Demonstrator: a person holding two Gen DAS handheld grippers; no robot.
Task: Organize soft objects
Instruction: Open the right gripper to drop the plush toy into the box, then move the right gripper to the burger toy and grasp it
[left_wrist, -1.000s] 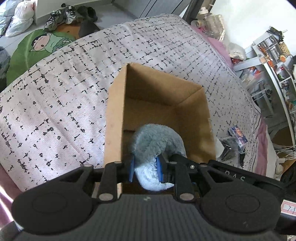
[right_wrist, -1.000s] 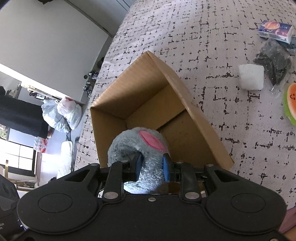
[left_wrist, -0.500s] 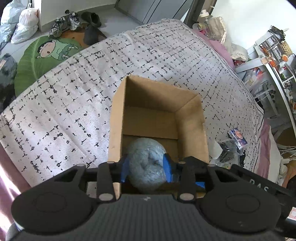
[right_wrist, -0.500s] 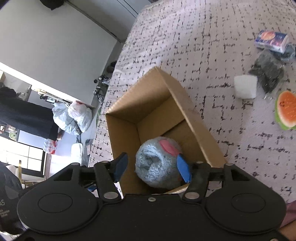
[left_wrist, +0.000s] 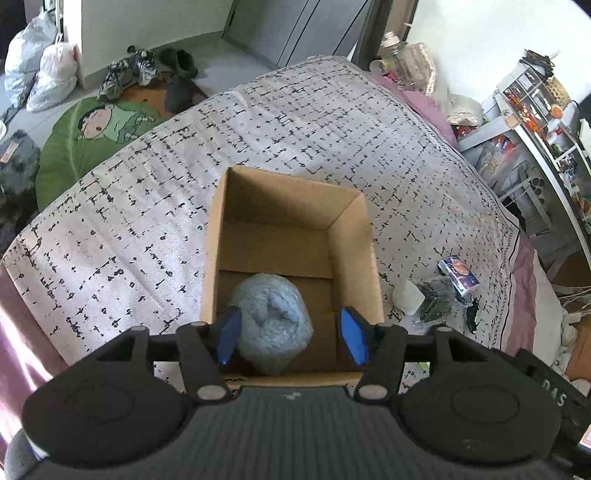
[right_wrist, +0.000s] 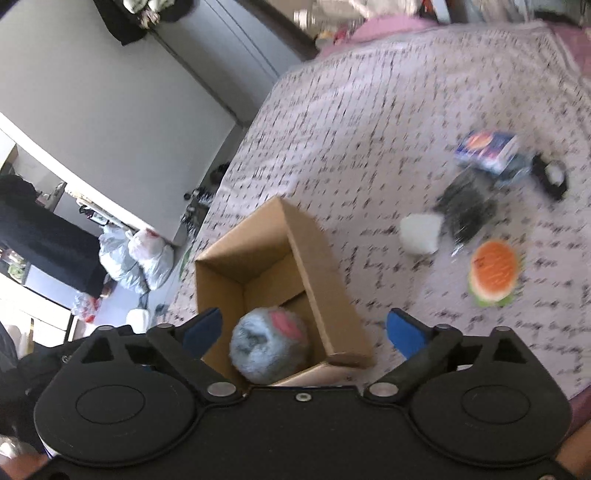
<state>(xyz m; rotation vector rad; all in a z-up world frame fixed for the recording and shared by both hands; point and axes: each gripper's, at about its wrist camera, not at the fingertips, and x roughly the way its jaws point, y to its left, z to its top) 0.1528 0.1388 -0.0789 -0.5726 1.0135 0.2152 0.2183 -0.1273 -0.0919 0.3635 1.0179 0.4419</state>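
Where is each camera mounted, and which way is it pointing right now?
Left wrist: on the left gripper, looking steeply down into the cardboard box; its blue fingertips show, jaws opening.
Right wrist: on the right gripper, looking down over the bedspread; jaws opening, wide apart.
Shared: the box and the blue plush toy inside it.

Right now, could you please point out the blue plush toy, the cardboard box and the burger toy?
Blue plush toy (left_wrist: 271, 317): left wrist view, fluffy middle.
Cardboard box (left_wrist: 354, 258): left wrist view, right inner wall.
Burger toy (right_wrist: 495, 271): right wrist view, orange top.

Grey floor, white wall, cluttered shelves, daylight
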